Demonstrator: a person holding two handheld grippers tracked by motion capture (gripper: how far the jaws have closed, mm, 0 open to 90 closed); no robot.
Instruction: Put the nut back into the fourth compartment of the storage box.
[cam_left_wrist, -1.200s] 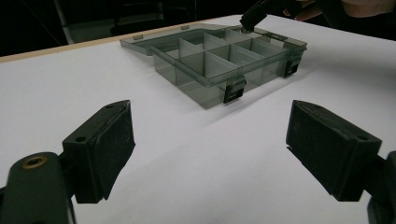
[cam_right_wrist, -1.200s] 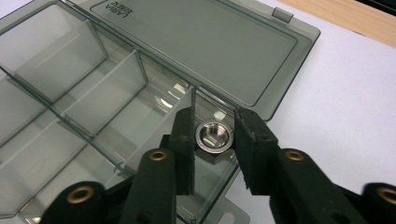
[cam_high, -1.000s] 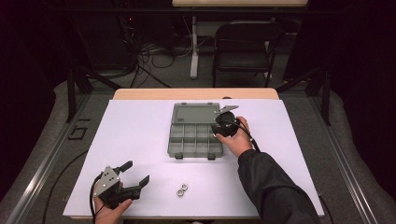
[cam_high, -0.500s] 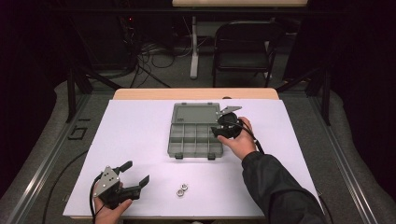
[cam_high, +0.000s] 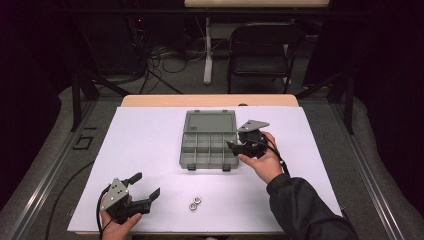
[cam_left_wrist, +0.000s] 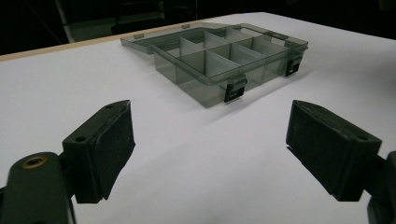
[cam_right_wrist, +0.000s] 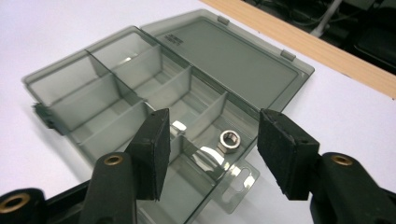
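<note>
At the right edge of the compartment box (cam_high: 210, 142), middle of the high view, the right gripper (cam_high: 239, 146) hangs with its fingers (cam_right_wrist: 152, 149) spread and nothing between them; they have just been opening. In the right gripper view a hex nut (cam_right_wrist: 229, 140) lies loose on the floor of a compartment at the box's near end, in the gap between the fingers but touched by neither. I judge the step in hand to be the release of that nut into the box.

Lower centre of the high view, two more nuts (cam_high: 195, 203) lie together on the white bench (cam_high: 150, 145), just right of the left gripper (cam_high: 150, 187), whose fingers (cam_left_wrist: 109, 140) also stand wide apart and empty, aimed toward the box. The next move likely calls for one gripper to come down over that pair, single out one nut, and close on its flats; being small and flat on the bench, it could easily slip.
</note>
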